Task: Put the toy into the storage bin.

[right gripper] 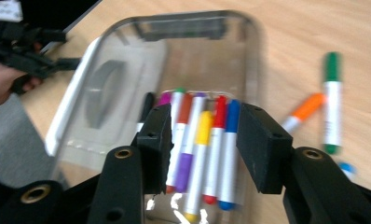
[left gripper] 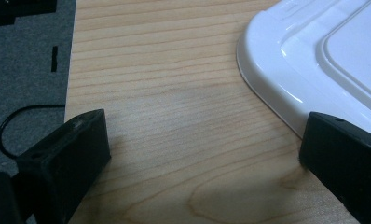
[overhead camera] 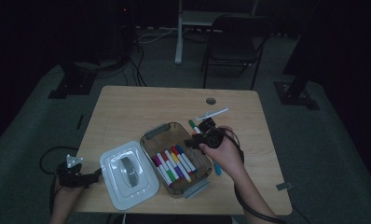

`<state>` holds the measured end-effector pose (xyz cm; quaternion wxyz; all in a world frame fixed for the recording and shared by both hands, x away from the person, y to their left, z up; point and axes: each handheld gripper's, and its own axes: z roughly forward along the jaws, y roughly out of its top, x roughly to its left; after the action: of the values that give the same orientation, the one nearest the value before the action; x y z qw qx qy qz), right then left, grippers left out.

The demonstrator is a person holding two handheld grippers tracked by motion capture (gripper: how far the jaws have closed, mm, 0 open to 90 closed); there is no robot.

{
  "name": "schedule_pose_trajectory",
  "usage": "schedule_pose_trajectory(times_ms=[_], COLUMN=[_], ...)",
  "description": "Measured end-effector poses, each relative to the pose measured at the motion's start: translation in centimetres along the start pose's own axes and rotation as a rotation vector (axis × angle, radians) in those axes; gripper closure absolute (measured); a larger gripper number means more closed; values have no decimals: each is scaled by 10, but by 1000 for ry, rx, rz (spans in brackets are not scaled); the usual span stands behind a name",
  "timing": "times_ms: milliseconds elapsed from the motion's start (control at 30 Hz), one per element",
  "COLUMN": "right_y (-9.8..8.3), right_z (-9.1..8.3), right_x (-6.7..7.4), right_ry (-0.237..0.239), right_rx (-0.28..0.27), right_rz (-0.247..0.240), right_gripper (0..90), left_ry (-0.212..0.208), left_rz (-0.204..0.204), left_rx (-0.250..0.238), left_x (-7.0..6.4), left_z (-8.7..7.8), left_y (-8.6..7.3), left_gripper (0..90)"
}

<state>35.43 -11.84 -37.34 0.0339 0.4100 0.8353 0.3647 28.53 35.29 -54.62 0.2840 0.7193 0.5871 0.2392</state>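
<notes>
A clear plastic box sits mid-table with several coloured markers lying in it. My right gripper hovers over the box's far right corner, open, with nothing between its fingers. Its own view looks down past my right gripper at the markers in the box. The white lid lies flat to the left of the box. My left gripper rests at the table's front left edge beside the lid. In its own view my left gripper stands wide open over bare wood, its right finger next to the lid.
Loose on the table right of the box lie a green marker, a white pen and a blue marker. An orange marker lies beside the green marker. A folding chair stands behind the table.
</notes>
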Motion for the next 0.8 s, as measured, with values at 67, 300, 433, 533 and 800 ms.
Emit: schedule_pose_trajectory(times_ms=[67, 300, 433, 533, 800], right_y=[-4, -32, -53, -68, -89], right_z=[-7, -12, 1, 18, 62], right_x=[-12, -52, -74, -87, -100], right_ry=[-25, -115, -177, -197, -222], right_rx=[-24, -41, 0, 46, 138], right_rz=[10, 96, 160, 203, 262], right_gripper=[499, 486, 554, 607, 637], left_ry=[0, 0, 0, 0, 0], left_rz=[0, -4, 0, 0, 0], left_rx=[0, -2, 1, 1, 1], left_x=[0, 0, 0, 0, 0], left_z=[0, 0, 0, 0, 0], left_y=[0, 0, 0, 0, 0], left_gripper=[22, 22, 22, 22, 22])
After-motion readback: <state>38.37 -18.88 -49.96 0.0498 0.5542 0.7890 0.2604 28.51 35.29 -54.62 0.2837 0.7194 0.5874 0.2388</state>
